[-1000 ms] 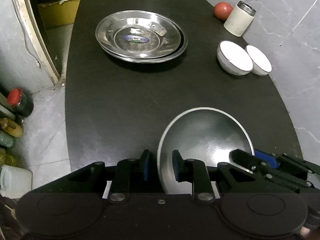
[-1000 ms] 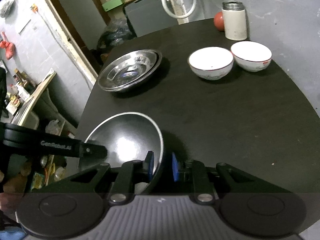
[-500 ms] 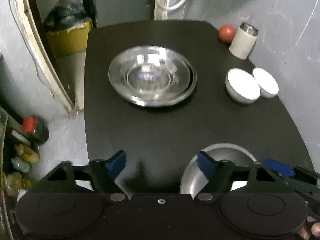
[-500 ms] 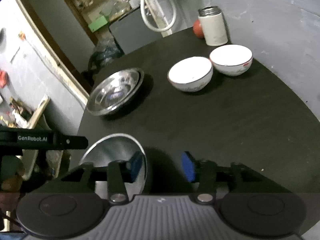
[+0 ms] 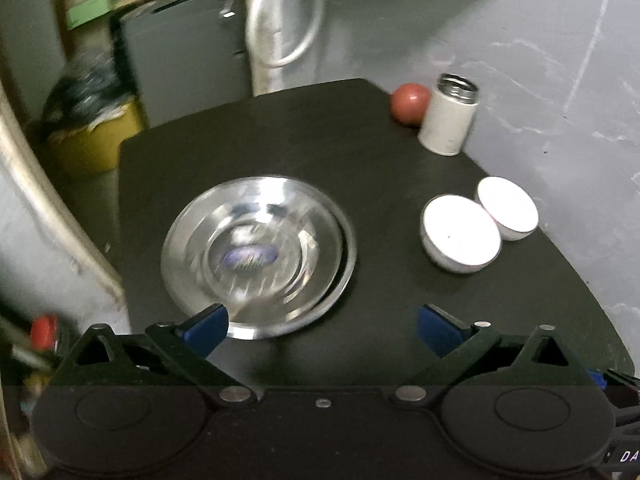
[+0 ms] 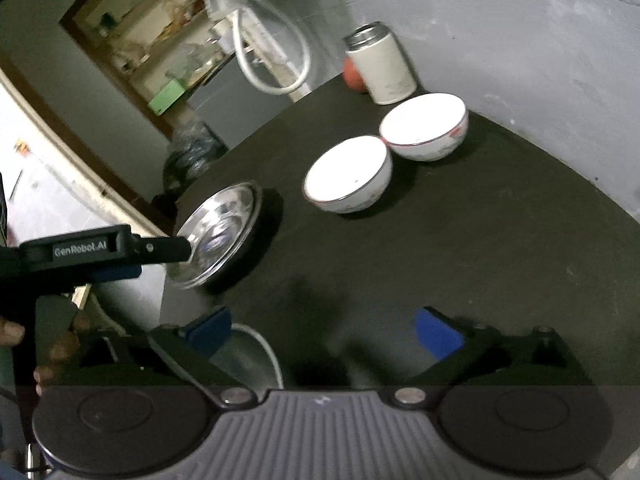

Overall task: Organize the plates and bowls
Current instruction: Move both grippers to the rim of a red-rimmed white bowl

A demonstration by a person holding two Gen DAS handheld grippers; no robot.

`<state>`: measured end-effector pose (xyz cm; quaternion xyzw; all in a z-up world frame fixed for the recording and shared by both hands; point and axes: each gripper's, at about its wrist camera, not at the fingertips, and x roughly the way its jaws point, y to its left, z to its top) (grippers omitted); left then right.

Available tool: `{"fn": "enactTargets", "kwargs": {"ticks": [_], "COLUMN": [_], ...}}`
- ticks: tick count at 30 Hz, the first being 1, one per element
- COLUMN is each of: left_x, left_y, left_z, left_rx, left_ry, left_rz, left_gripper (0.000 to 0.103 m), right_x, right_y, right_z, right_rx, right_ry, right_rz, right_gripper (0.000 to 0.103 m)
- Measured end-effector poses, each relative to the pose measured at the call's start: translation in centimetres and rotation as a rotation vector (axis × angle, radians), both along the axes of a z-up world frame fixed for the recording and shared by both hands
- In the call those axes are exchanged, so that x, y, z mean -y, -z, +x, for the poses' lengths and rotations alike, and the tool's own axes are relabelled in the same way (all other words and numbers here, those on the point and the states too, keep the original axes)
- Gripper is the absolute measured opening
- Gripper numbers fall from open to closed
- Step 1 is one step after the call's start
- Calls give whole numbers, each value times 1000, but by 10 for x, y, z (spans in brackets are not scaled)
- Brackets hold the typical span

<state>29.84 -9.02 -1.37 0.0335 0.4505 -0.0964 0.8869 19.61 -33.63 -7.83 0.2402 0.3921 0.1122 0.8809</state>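
Left wrist view: my left tool [image 5: 322, 330] gapes wide and empty, stacked steel plates [image 5: 258, 256] just beyond its left finger, two white bowls [image 5: 460, 238] right. My right tool [image 6: 324, 330] gapes empty above a half-hidden plate [image 6: 252, 354].

I saw a white canister with a metal lid [image 5: 449, 120] at the far corner of the black table [image 5: 280, 144], touching a red ball [image 5: 410, 103]. Beyond the table: white hose loop [image 5: 280, 12], grey cabinet [image 5: 180, 60], yellow bin [image 5: 96, 140].
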Motion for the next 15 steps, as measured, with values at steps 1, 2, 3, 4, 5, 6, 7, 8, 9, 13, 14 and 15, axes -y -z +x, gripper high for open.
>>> {"fn": "enactTargets", "kwargs": {"ticks": [1,2,3,4,5,6,7,8,9,13,14,15], "left_x": [3,6,9,12,16,20,23,26,29,38,40,43], "left_y": [-1,-2,-3,-3,-4,-3,-3,-2,0,9,12,15], "left_z": [7,12,19,26,32,38,43,51,56,79,85,90], "left_rx": [9,19,31,41,50,55,57,57,57,44,36,28], "left_ry": [29,56,88,121,150,177,200,226,242,285,296,306], "left_rz": [8,12,17,20,21,20,16,7,-2,-49,-60,-67], "left_gripper": [102,102,102,102,102,102,102,102,102,102,102,102], "right_x": [0,0,-1,-2,-3,-4,-5,-6,-6,-7,-7,-7], "right_y": [1,2,3,3,3,3,3,3,2,-1,-1,-2], "right_z": [1,2,3,5,6,8,10,12,14,22,25,26], "right_rx": [1,3,3,3,2,1,-1,-5,-10,-13,-14,-14], "right_ry": [23,44,65,88,113,135,157,176,191,269,294,316], "right_rz": [3,5,5,2,-5,-16,-27,-40,-50,-91,-101,-110], "right_gripper": [103,103,103,103,103,103,103,103,103,103,103,103]}}
